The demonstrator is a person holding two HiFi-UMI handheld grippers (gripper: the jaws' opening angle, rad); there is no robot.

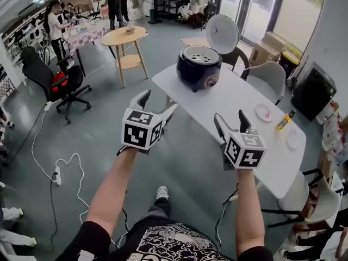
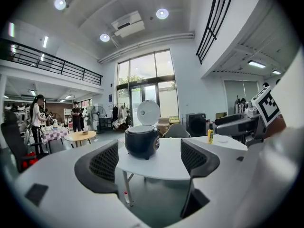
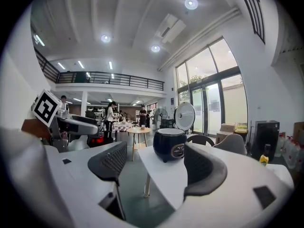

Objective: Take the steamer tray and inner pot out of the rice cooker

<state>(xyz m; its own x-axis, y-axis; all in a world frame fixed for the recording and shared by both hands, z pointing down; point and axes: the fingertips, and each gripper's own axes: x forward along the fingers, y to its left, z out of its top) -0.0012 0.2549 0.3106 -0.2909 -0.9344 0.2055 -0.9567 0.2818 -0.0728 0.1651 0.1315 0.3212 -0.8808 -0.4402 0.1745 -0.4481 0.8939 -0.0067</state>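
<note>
Starting at the lower left of the head view, the left gripper (image 1: 159,100) hangs over the floor, jaws wide with nothing between them. It is well apart from the table (image 1: 239,118). At upper centre the cooker (image 1: 199,68) stands near the table's left end, with its lid (image 1: 222,33) tipped up. The tray (image 1: 199,54) sits in the cooker's mouth, and the pot is presumably beneath it, unseen. At lower right the right gripper (image 1: 229,116) is just as wide and empty.

Several things could go wrong. A cable (image 1: 57,170) loops across the floor at left and could catch a foot on the walk in. A one-sided pinch on the tray's rim may tilt it, so that it jams or slips free. A sideways pull could drag the cooker toward the nearby table end. A high reach could knock the raised lid. Farther right, a bottle (image 1: 284,122) stands where a careless set-down might topple it.

Only the head view looks down onto the tray's holes and the cable. Both gripper views look level, showing the cooker's side and front panel but not its inside. Each gripper view also catches the other gripper at its edge.
</note>
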